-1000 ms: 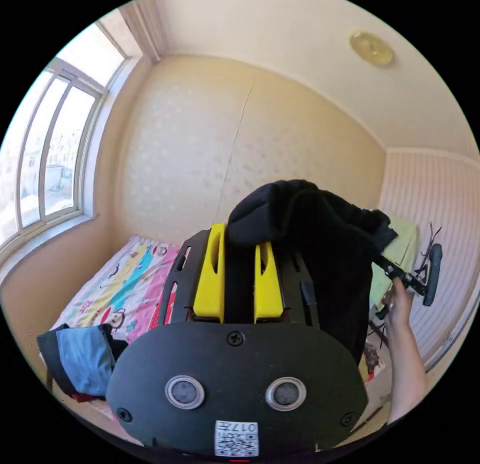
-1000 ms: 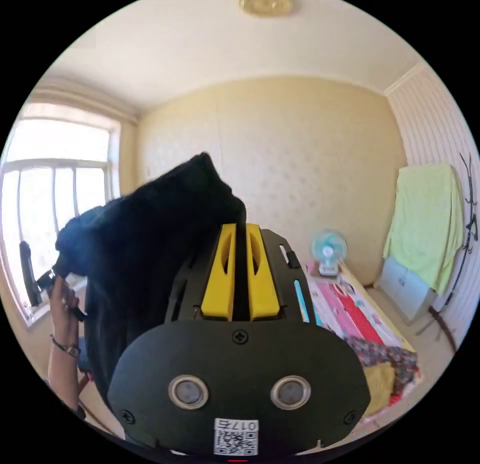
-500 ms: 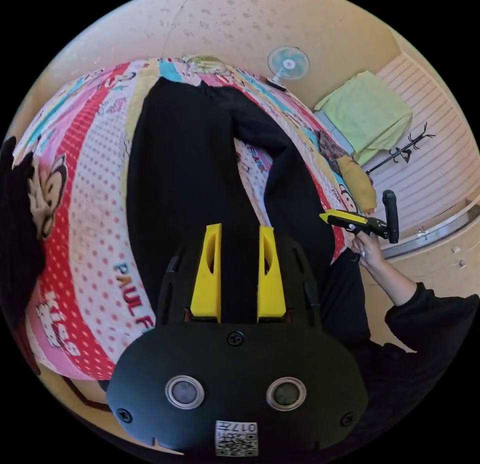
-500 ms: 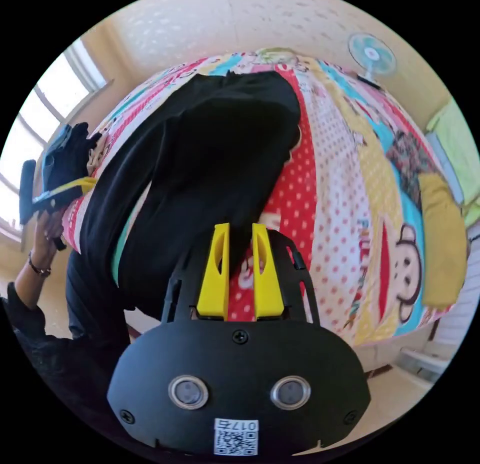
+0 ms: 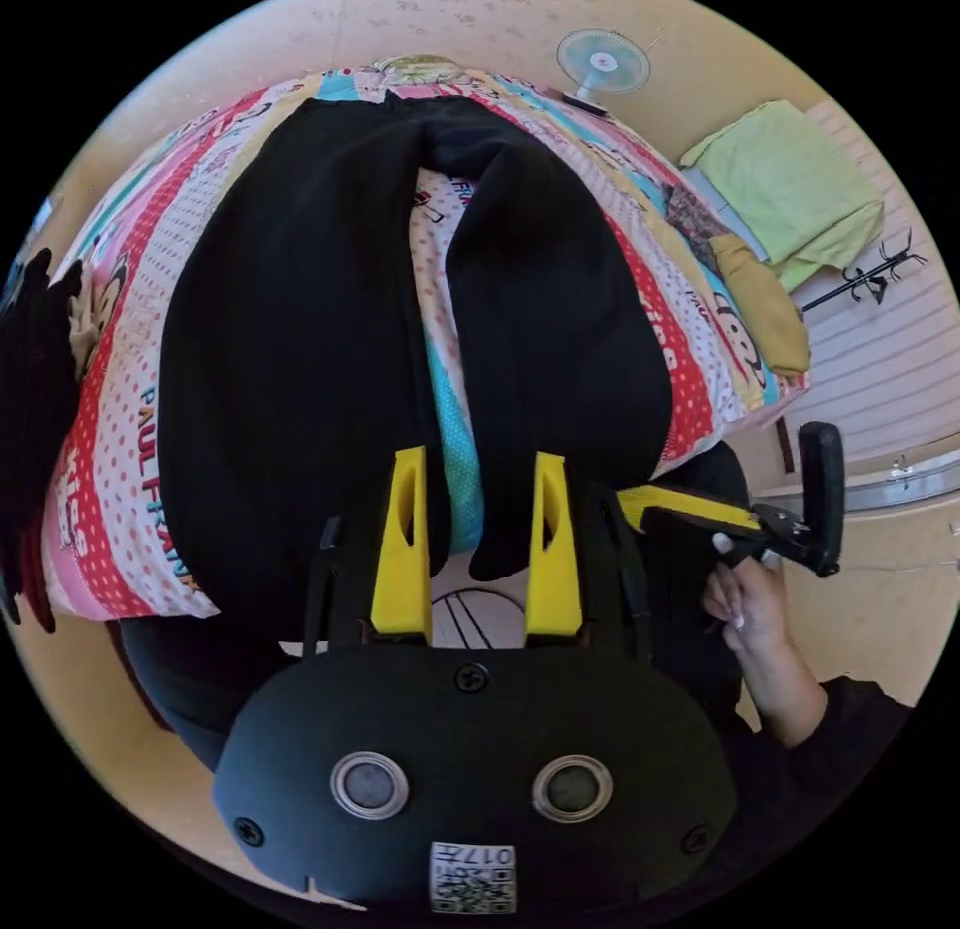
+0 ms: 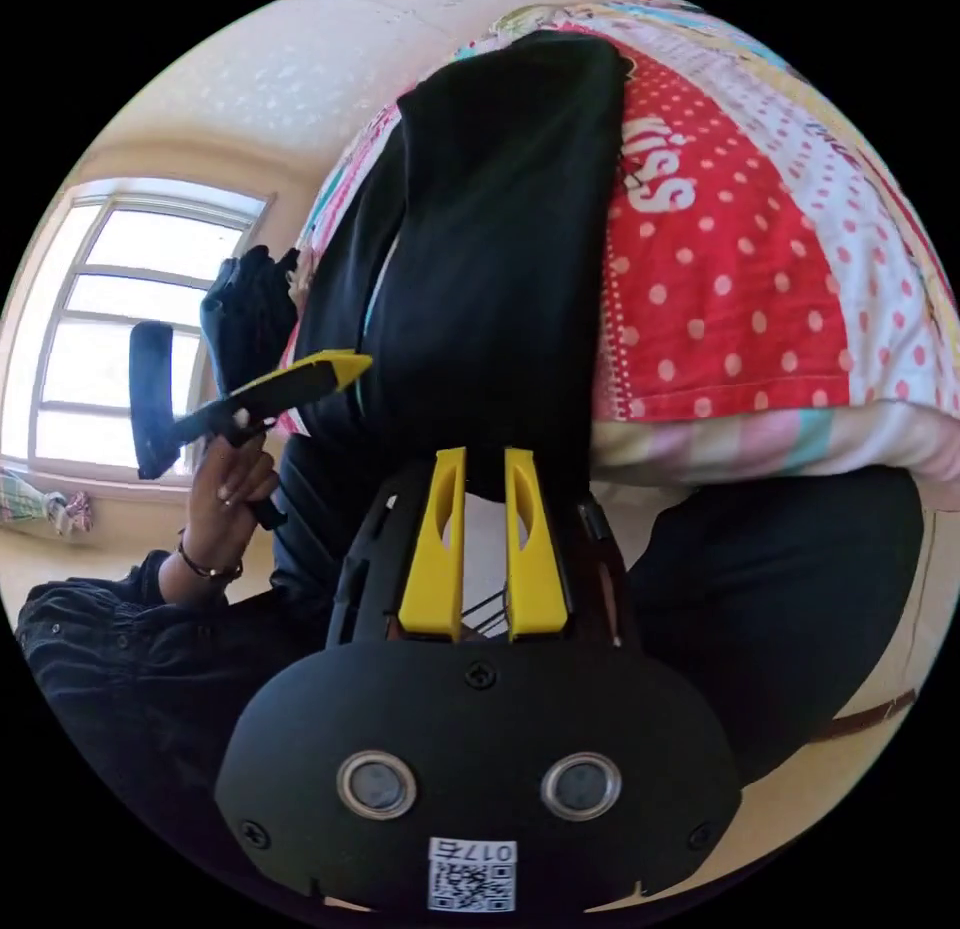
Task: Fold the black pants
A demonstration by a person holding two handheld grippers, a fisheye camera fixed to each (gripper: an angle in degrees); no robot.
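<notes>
Bed (image 5: 130, 469) holds black pants (image 5: 300, 349); fan (image 5: 603, 62) in left gripper view.

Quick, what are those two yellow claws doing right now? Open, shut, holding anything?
Left gripper: open, jaws apart over the pants, gripping nothing.
Right gripper: jaws nearly together at the pants' edge; whether it grips them cannot be told.

A bright cartoon bed sheet (image 5: 130, 439) covers the bed, with a small fan (image 5: 603, 61) at the far end and a green cloth (image 5: 790, 184) on the right.
</notes>
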